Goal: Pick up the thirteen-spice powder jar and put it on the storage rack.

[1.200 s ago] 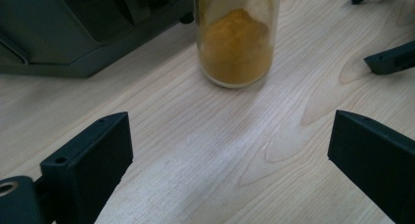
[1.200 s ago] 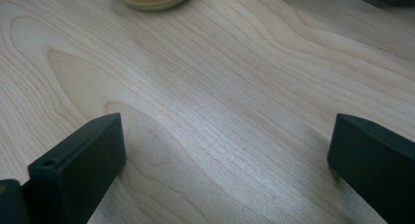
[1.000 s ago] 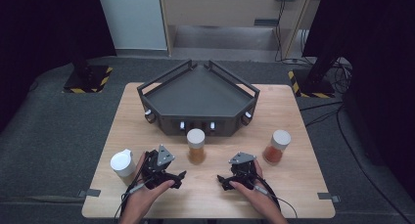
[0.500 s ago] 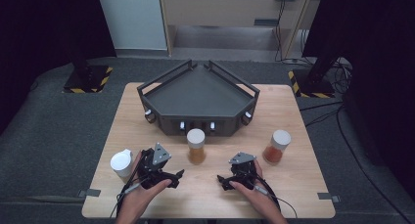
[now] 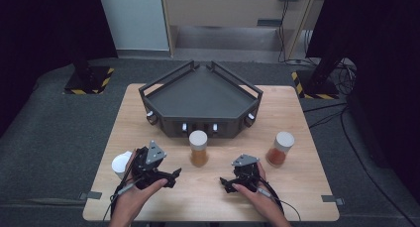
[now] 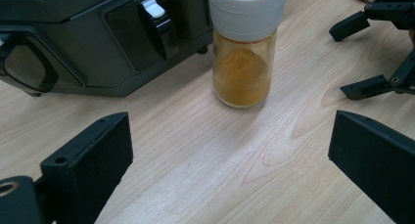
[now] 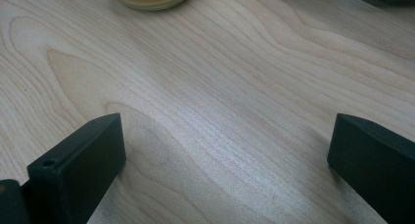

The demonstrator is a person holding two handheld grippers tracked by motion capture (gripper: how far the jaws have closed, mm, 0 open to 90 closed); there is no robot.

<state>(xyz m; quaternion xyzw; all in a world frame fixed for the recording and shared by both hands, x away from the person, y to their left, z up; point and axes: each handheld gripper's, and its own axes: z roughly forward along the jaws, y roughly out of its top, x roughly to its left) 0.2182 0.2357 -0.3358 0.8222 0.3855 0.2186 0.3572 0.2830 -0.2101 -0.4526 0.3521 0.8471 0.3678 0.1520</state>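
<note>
A pale wood-grain desk (image 5: 297, 113) stands on grey carpet in a dim room, black drapes on both sides and hazard-striped bases behind. Your left gripper (image 5: 171, 176) is spread wide over bare wood; the yellow-powder jar (image 6: 243, 48), white-capped and upright, stands ahead of it, just beside the dark angular tray unit (image 5: 198, 95). Your right gripper (image 5: 227, 183) is likewise spread, empty, the jar's base cut off at the top of its view. An orange-powder jar (image 5: 279, 149) stands beyond and outboard of your right gripper. A white cup (image 5: 120, 164) sits partly hidden behind your left hand. No readable labels.
</note>
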